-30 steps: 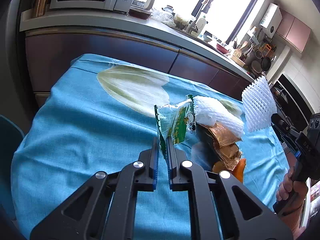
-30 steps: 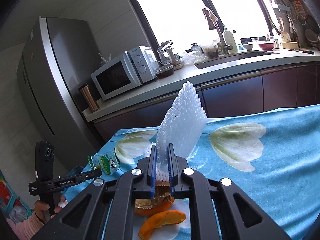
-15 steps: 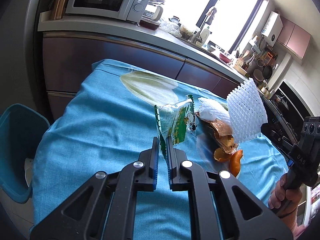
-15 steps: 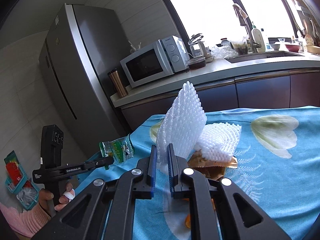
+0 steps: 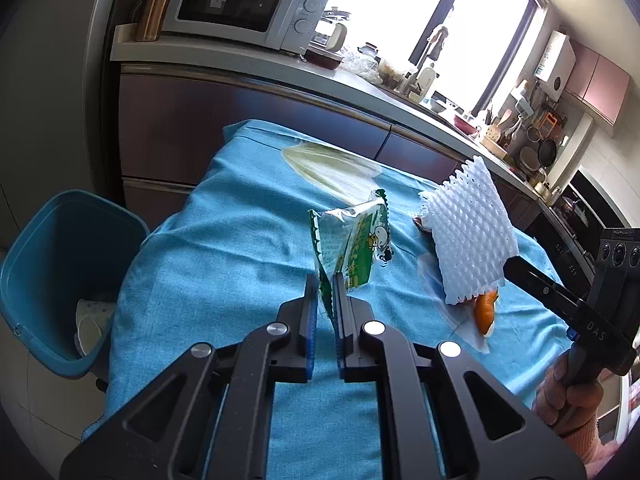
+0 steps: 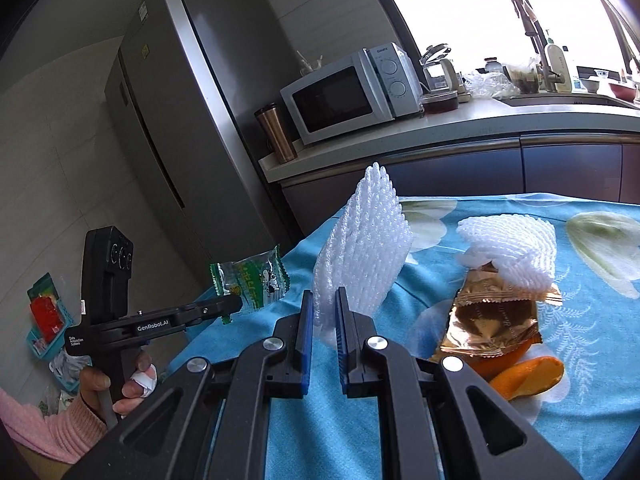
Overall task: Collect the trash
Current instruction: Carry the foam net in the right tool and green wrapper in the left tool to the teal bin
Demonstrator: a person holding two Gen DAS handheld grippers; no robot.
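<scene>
My left gripper [image 5: 326, 285] is shut on a green and clear snack wrapper [image 5: 354, 248], held above the blue tablecloth [image 5: 224, 256]. The same wrapper [image 6: 252, 280] shows in the right wrist view at the left gripper's tip. My right gripper [image 6: 323, 304] is shut on a white foam fruit net [image 6: 360, 256], seen too as the foam net [image 5: 468, 240] in the left wrist view. On the cloth lie a second foam net [image 6: 512, 248], a gold wrapper [image 6: 492, 320] and orange peel [image 6: 528, 376]. A blue bin [image 5: 60, 272] stands on the floor left of the table.
Behind the table runs a kitchen counter [image 5: 240, 64] with a microwave [image 5: 240, 8], a copper tumbler [image 6: 276, 132] and a sink area. A tall fridge [image 6: 180, 120] stands at the counter's end. A hand in a pink sleeve [image 6: 60, 428] holds the left gripper.
Both grippers have swung leftward over the table with their trash still held. The blue bin has come into the left wrist view and the fridge into the right wrist view.
</scene>
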